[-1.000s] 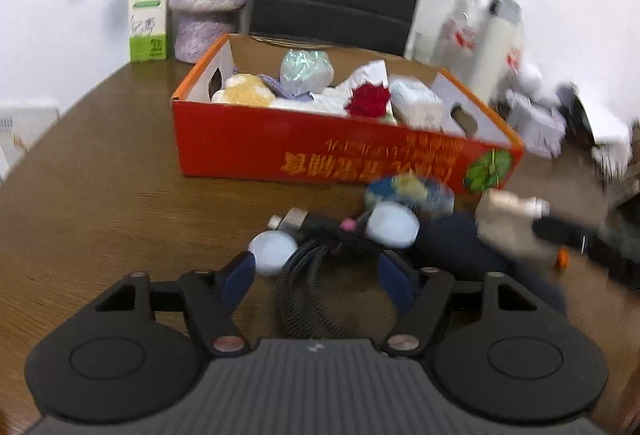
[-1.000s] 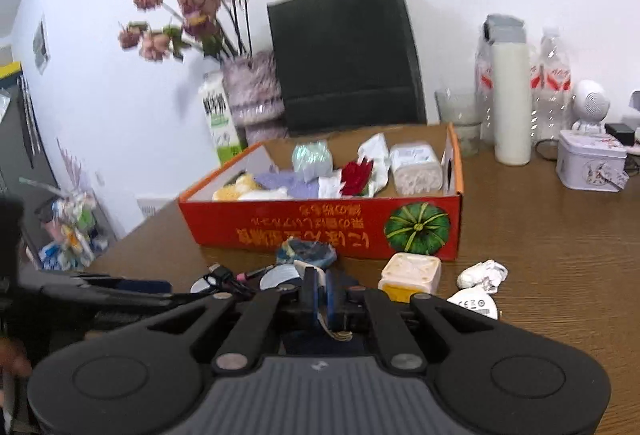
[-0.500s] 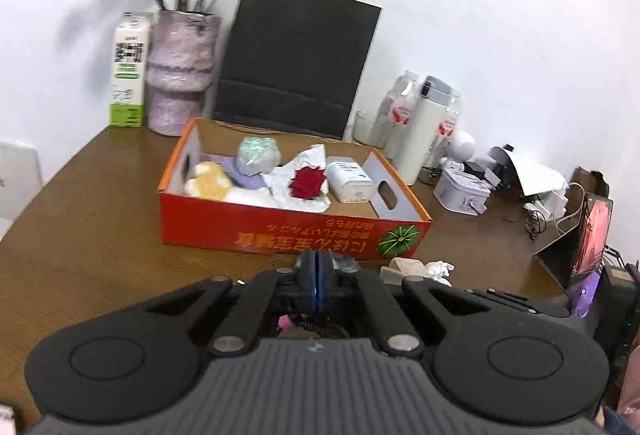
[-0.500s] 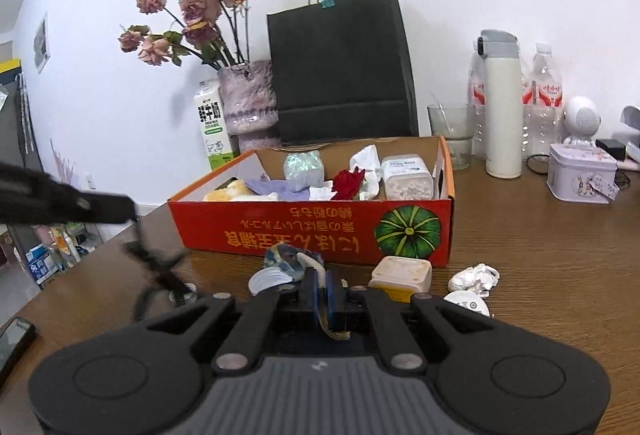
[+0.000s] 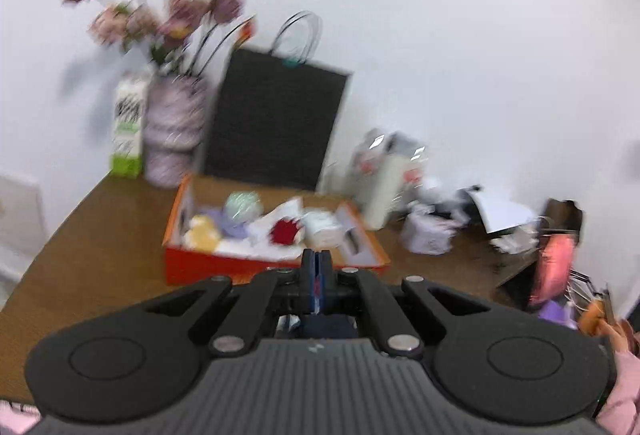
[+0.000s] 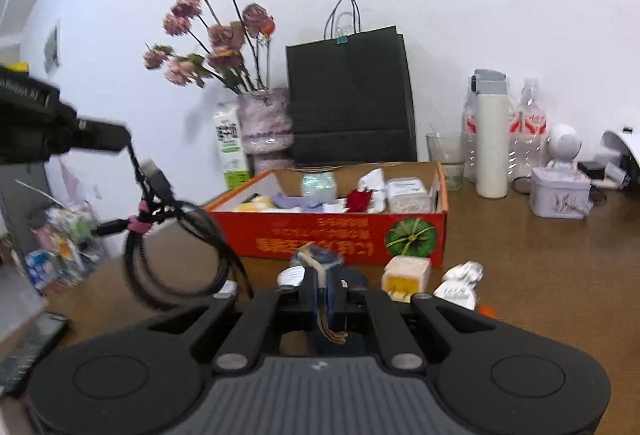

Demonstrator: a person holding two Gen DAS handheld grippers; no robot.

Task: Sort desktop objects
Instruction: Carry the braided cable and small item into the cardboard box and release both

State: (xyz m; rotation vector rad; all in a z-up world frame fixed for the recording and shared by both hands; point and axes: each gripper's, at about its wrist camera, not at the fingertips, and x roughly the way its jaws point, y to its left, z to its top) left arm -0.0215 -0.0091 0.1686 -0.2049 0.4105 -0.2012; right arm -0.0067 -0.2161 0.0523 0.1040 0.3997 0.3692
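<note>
Left claw (image 6: pixel 120 139) is raised off the brown wooden counter (image 6: pixel 560 267), its jaws pinched together on a coiled black cable bundle tied with a pink band (image 6: pixel 176 247). The bundle hangs clear of the counter, below that claw and to the left of the right claw. In the left wrist view the picture is blurred, so the cable cannot be made out between the blue pads (image 5: pixel 316 277), which appear pressed together.

Right claw (image 6: pixel 325 293) is pressed shut on a thin tan strap or cord (image 6: pixel 320 289), whose frayed end hangs below the pads.

Ahead of both claws stands an open orange cardboard box printed with a green pumpkin (image 6: pixel 360 235), filled with mixed small items. A small cream and yellow cube (image 6: pixel 406 273) and crumpled white paper (image 6: pixel 460 281) lie just right of the right claw, in front of the box.
</note>
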